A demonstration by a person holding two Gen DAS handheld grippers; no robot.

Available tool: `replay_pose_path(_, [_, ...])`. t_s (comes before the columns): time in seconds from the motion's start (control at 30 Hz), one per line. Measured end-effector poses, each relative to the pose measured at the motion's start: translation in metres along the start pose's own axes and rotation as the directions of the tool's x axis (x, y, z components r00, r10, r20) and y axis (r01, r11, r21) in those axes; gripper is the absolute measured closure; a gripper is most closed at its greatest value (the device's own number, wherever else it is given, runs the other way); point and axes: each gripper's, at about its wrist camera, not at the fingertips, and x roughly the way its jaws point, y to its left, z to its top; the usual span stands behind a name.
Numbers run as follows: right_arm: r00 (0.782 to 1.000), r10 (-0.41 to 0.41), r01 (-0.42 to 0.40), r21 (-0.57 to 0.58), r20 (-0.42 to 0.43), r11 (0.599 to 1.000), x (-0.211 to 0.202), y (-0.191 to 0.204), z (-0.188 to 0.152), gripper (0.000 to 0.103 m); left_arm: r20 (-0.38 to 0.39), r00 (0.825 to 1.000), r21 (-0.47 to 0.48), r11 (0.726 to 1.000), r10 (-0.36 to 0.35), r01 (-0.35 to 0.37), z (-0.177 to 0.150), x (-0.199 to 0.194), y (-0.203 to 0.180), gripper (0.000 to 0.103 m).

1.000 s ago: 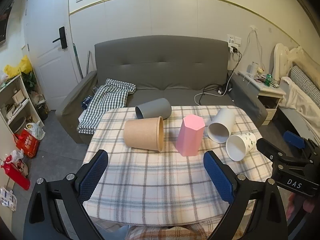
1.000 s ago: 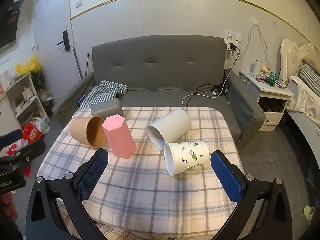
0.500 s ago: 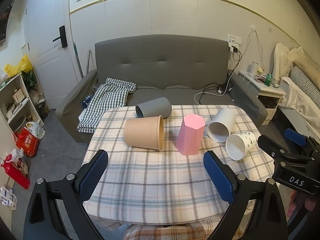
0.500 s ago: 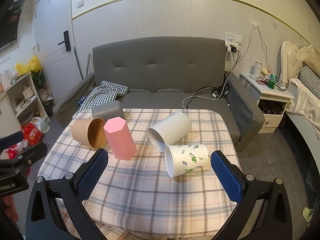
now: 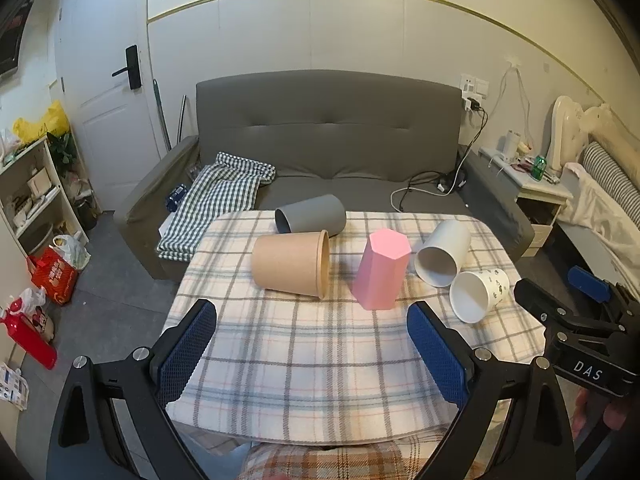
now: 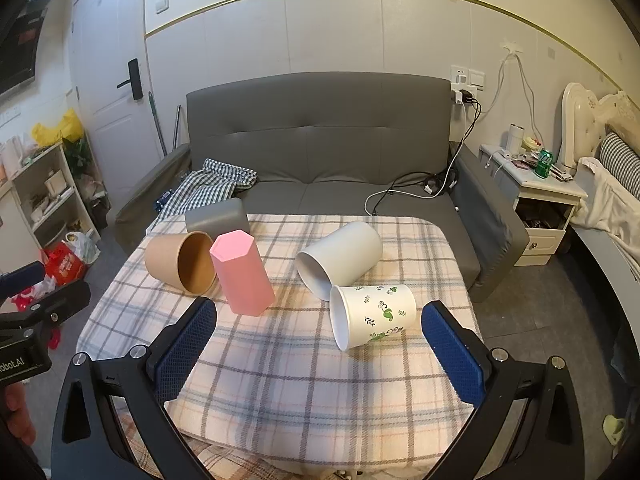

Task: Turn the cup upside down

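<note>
Several cups are on a plaid-covered table (image 5: 304,368). A pink hexagonal cup (image 5: 380,274) (image 6: 242,276) stands upside down. On their sides lie a tan cup (image 5: 290,263) (image 6: 180,262), a grey cup (image 5: 311,219) (image 6: 216,216), a plain white cup (image 5: 442,254) (image 6: 340,258) and a white cup with a leaf print (image 5: 478,295) (image 6: 374,316). My left gripper (image 5: 312,344) is open and empty above the table's near edge. My right gripper (image 6: 320,344) is open and empty, just short of the leaf-print cup.
A grey sofa (image 5: 328,148) with a checked cloth (image 5: 216,200) stands behind the table. A shelf (image 5: 32,192) and bags are on the left. A nightstand (image 6: 540,204) and bed are on the right.
Both grippers have drifted slightly; the cups have not moved and both grippers stay open.
</note>
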Motion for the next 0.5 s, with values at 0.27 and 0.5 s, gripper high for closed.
replay_pose_path(0.27, [1.000, 0.000, 0.000, -0.009, -0.006, 1.000, -0.0005, 0.0024, -0.0016, 0.000, -0.005, 1.000, -0.004, 1.000, -0.006, 0.006, -0.0013, 0.0010, 0.0006, 0.004])
replay_pose_path(0.5, [1.000, 0.000, 0.000, -0.014, -0.012, 1.000, 0.0008, 0.0053, -0.0035, 0.000, -0.002, 1.000, -0.003, 1.000, -0.002, 0.002, -0.0024, 0.0008, 0.0018, 0.004])
